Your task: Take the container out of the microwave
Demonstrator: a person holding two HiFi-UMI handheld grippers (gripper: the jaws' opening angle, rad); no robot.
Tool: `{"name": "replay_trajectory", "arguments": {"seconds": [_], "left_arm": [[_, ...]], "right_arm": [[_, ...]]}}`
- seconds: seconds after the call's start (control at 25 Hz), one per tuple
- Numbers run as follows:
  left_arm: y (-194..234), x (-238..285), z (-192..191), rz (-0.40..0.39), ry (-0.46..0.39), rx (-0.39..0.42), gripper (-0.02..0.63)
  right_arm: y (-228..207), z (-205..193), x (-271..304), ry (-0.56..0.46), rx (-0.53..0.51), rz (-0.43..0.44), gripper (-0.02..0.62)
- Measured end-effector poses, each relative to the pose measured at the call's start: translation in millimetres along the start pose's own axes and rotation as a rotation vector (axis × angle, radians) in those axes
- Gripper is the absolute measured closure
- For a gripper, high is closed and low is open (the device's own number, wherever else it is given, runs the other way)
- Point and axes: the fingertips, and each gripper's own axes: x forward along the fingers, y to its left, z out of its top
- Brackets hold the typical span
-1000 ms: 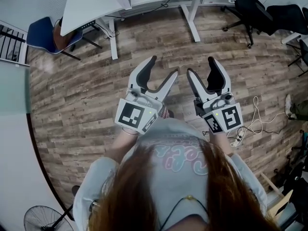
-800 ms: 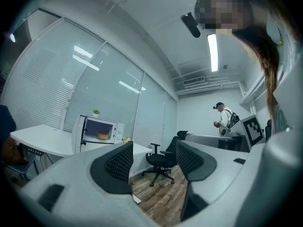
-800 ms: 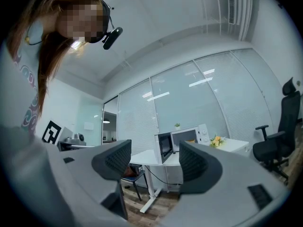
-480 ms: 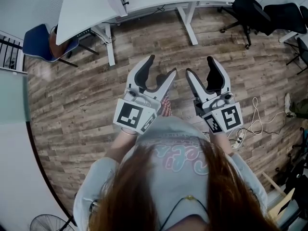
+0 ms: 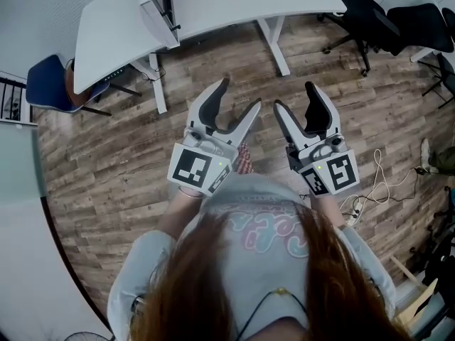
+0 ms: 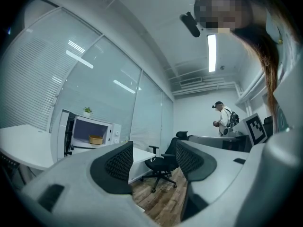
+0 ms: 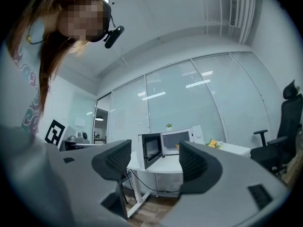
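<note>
A white microwave (image 6: 92, 132) stands on a white desk with its door (image 6: 64, 137) swung open; a small tan container (image 6: 96, 139) sits inside. In the right gripper view the microwave (image 7: 180, 140) and its open dark door (image 7: 150, 150) appear between the jaws, and the container (image 7: 178, 147) is barely visible. Both grippers are far from it. My left gripper (image 5: 240, 95) and right gripper (image 5: 294, 96) are held side by side over the wood floor, both open and empty. In the head view only the microwave's door edge (image 5: 161, 7) shows.
The white desk (image 5: 213, 2) spans the top of the head view, with a blue chair (image 5: 46, 84) at left and black office chairs (image 5: 370, 16) at right. Cables (image 5: 377, 183) lie on the floor. A small plant (image 6: 87, 110) tops the microwave. Another person (image 6: 225, 119) stands far back.
The desk has slid lower and nearer in the head view as I move toward it. Both grippers keep the same pose and stay open.
</note>
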Motion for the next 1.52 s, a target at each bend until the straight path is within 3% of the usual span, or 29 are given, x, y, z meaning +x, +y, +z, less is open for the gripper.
{"name": "replay_trajectory", "arguments": {"seconds": [0.88,1.52], "left_arm": [[161.0,137.4,9.5,-0.018,0.019,-0.020,0.353],[220.8,184.0,2.0,-0.033,0.025,-0.046,0.353]], "right_arm": [[-95.8,-10.2,187.9,0.018,0.018,-0.024,0.293],[-130.9,-21.1,252.8,0.028,0.020,-0.053,0.293]]}}
